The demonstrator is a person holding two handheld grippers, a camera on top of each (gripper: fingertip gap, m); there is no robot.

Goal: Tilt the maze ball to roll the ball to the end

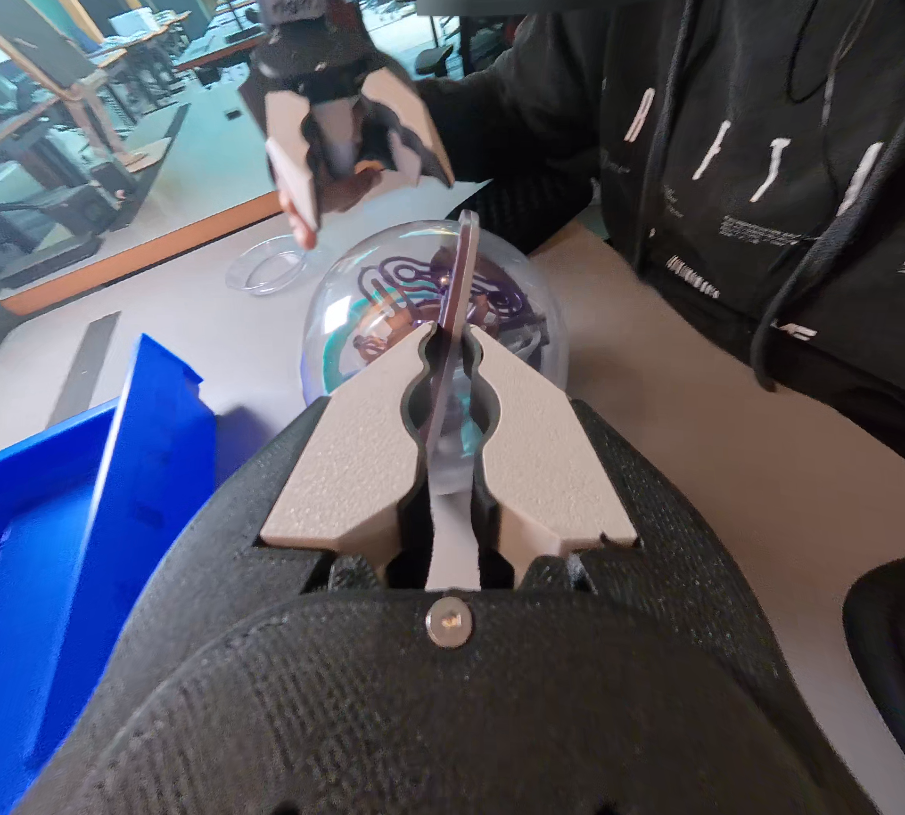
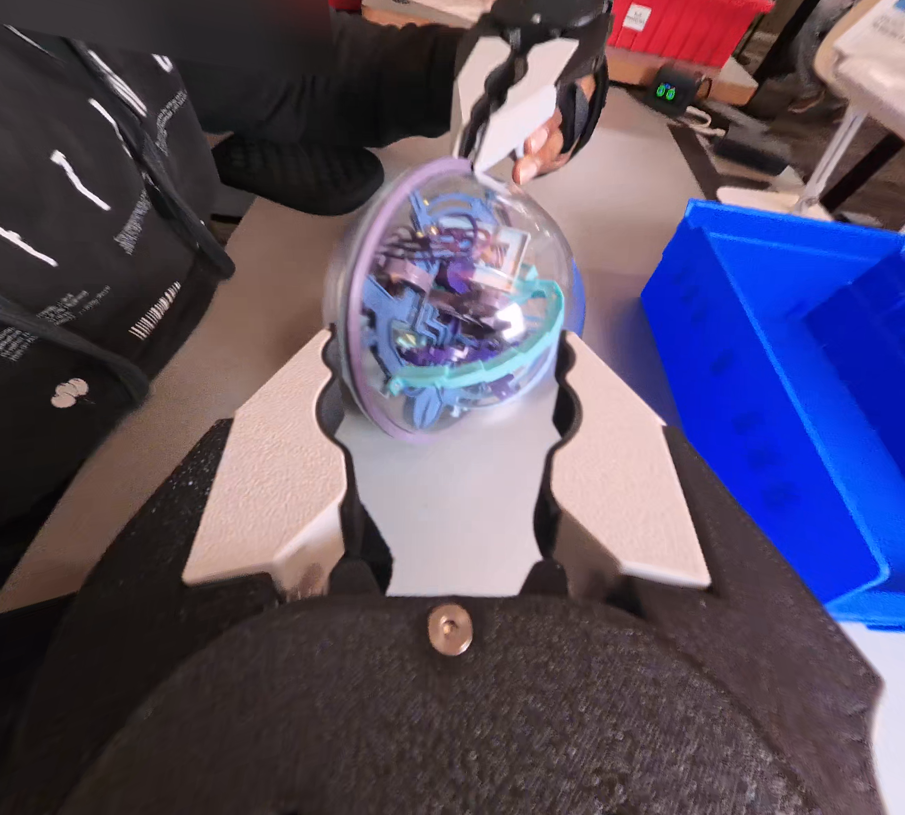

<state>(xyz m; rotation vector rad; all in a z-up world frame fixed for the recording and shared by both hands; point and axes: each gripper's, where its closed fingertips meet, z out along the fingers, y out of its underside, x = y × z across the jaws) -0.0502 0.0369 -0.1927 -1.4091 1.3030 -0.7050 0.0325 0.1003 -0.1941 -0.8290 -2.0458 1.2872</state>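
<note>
Maze ball (image 2: 455, 302) rim in left gripper (image 1: 453, 341)

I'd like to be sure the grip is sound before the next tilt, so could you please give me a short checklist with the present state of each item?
1. Left gripper shut on the purple rim of the maze ball: ok.
2. Right gripper holding the ball: not ok; its fingers are spread wide on either side of it, not clamping.
3. Ball resting on the table: cannot tell.
4. Space for tilting: cannot tell; the blue bin stands close beside the ball.
5. Small inner ball located on the track: cannot tell, blurred.
6. Clear ring stand out of the way: ok.
</note>
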